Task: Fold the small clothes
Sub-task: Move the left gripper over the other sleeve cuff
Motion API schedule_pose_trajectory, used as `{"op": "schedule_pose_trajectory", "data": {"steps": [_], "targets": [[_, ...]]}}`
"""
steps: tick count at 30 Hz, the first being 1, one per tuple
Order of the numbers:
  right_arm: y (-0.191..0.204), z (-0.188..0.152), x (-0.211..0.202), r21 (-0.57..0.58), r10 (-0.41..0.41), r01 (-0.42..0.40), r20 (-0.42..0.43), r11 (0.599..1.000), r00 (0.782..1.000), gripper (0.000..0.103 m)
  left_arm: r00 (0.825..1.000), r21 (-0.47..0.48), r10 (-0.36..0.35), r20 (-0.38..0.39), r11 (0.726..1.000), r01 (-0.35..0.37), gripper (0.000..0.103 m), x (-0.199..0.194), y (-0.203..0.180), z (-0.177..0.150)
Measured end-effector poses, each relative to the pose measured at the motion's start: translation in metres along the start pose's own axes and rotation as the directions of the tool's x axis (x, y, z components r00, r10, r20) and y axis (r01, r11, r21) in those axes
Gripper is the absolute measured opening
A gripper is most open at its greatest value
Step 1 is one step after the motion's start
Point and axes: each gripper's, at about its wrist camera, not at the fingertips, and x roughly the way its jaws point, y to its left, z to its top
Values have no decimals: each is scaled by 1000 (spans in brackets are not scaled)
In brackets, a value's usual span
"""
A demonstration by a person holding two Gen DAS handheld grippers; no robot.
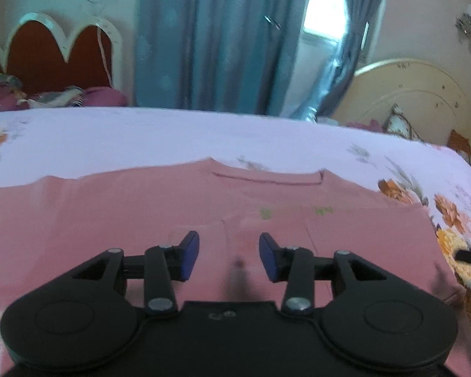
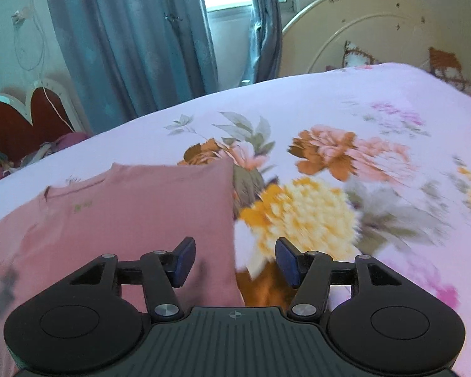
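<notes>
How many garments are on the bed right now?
1: a pink shirt lying flat on the floral bedsheet, below the left gripper and left of the right gripper. Others may lie outside both views.

Green shirt [image 1: 204, 220] print, illegible.

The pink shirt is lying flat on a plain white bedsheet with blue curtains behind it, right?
Not quite. The pink cotton shirt lies flat, blue curtains hang behind, but the bedsheet is flowered, not plain white. The right wrist view shows the big orange and yellow blooms.
</notes>
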Motion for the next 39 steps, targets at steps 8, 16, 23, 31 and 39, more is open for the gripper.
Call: {"op": "schedule_pose_trajectory", "data": {"steps": [8, 16, 23, 31, 39], "targets": [[-4, 35, 81, 61, 23, -19, -66, 998, 998, 34, 995, -25, 30, -94, 999, -33, 40, 34, 10, -22], [0, 36, 92, -44, -22, 21, -12, 999, 1000, 10, 994, 17, 59, -91, 998, -58, 41, 38, 5, -23], [26, 29, 67, -141, -72, 78, 43, 987, 996, 43, 986, 18, 96, -138, 995, -95, 49, 31, 3, -13], [86, -10, 31, -260, 85, -84, -7, 962, 996, 45, 979, 36, 159, -128, 987, -156, 62, 7, 9, -12], [161, -47, 19, -325, 194, -209, -79, 922, 978, 45, 975, 4, 194, -104, 981, -195, 67, -31, 43, -10]]}}
